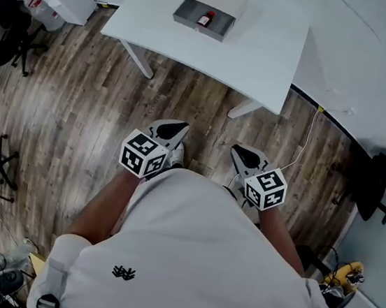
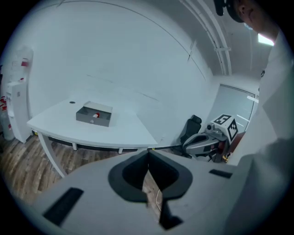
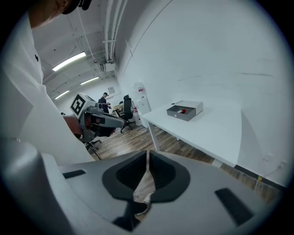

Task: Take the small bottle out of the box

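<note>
Box (image 1: pixel 189 10) is seen on table (image 1: pixel 263 50), with bottle (image 1: pixel 206 20) lying inside it. Left gripper (image 1: pixel 171 130) and right gripper (image 1: pixel 246 154) are held closed, empty, above floor (image 1: pixel 80 100), well apart from bottle.

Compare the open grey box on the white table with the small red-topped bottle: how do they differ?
Colour: the open grey box is plain grey; the small red-topped bottle is red above a dark body.
Size: the box is far larger; the bottle fills only a small part of its inside.
Placement: the box rests directly on the white table; the bottle sits inside the box.
Shared: both are on that table, with nothing touching them.
</note>
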Demonstrator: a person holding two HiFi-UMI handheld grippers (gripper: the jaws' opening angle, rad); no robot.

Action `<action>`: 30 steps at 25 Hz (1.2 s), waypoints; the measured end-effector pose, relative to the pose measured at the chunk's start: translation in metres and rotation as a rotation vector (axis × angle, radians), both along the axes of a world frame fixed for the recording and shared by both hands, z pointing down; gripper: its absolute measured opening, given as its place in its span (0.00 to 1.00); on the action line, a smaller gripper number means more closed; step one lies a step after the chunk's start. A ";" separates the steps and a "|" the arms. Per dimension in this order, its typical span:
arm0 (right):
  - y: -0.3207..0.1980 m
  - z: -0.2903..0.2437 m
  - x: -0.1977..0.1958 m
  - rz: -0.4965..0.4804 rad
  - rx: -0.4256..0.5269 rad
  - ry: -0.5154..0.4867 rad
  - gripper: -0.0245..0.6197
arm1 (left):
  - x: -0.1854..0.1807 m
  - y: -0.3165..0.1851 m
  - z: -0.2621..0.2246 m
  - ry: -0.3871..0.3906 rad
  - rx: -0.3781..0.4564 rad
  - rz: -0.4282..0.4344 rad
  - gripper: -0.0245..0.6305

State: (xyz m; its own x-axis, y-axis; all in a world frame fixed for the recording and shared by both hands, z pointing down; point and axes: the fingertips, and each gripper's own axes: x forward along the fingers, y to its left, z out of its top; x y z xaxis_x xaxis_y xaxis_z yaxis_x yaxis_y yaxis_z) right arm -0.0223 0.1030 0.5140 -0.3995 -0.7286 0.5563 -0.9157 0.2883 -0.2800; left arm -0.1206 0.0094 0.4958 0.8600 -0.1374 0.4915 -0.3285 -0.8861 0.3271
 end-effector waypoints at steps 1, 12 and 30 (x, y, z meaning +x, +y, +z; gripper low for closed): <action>-0.010 -0.001 -0.002 0.010 0.002 0.001 0.05 | -0.001 -0.011 0.000 0.001 0.006 0.014 0.05; -0.069 -0.007 0.010 0.096 0.000 -0.002 0.05 | 0.027 -0.087 0.008 0.009 -0.031 0.064 0.05; -0.169 -0.007 0.150 0.042 0.039 -0.072 0.05 | 0.123 -0.262 0.040 -0.210 0.050 -0.142 0.14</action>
State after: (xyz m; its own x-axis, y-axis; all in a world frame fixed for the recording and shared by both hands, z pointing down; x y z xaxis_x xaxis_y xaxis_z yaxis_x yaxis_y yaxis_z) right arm 0.1279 -0.0663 0.5073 -0.4063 -0.7660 0.4982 -0.9050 0.2624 -0.3347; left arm 0.0020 -0.2524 0.5360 0.7099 -0.2778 0.6471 -0.5068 -0.8396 0.1956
